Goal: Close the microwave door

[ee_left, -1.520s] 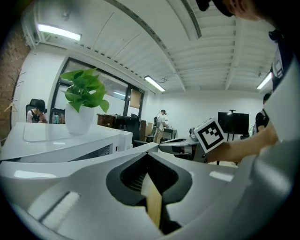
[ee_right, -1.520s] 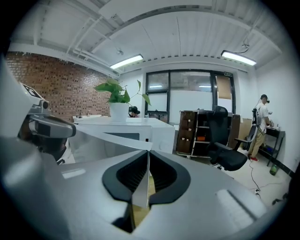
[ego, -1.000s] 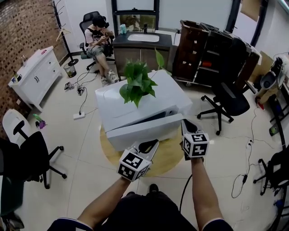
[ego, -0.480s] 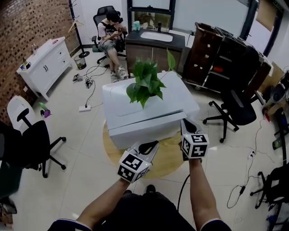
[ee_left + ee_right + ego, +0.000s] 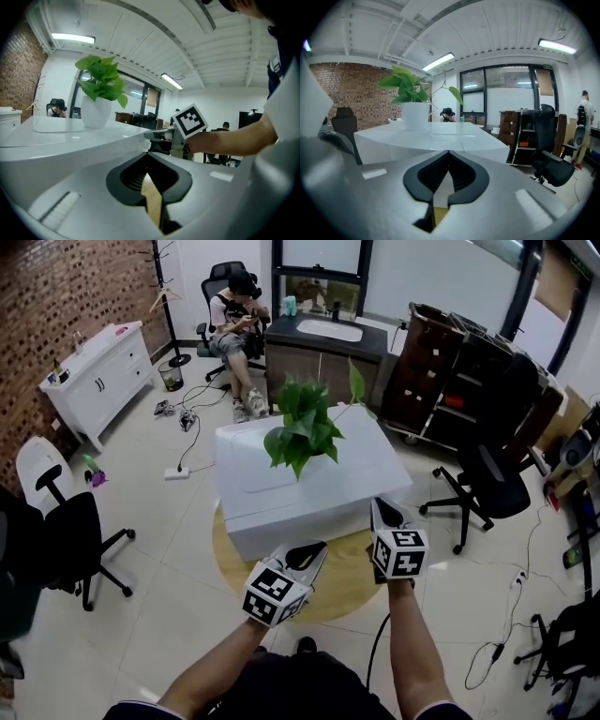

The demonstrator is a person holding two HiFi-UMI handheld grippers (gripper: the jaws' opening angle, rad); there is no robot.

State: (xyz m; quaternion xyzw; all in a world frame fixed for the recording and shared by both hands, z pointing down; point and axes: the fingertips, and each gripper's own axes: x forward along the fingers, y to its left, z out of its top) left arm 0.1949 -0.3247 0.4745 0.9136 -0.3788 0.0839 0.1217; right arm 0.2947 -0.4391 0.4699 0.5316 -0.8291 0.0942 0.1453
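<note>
**Finishing the push: microwave door looks home**

Judging from the head view, the job is all but done. The door [image 5: 286,519] lies flat against the front of the white microwave [image 5: 361,460] with no gap showing along its edge, so at most a last press is left to be sure the latch has caught.

The microwave sits on a round wooden table [image 5: 349,579], just ahead of both grippers, with a potted plant [image 5: 302,430] on its top. Its long axis runs across the view from left to right, slightly skewed, and the door faces the person.

The left gripper [image 5: 313,550] hangs just short of the door's lower edge. The right gripper [image 5: 379,506] is at the front right corner and seems to touch it. On each gripper the jaw tips meet and nothing is held between them.
</note>
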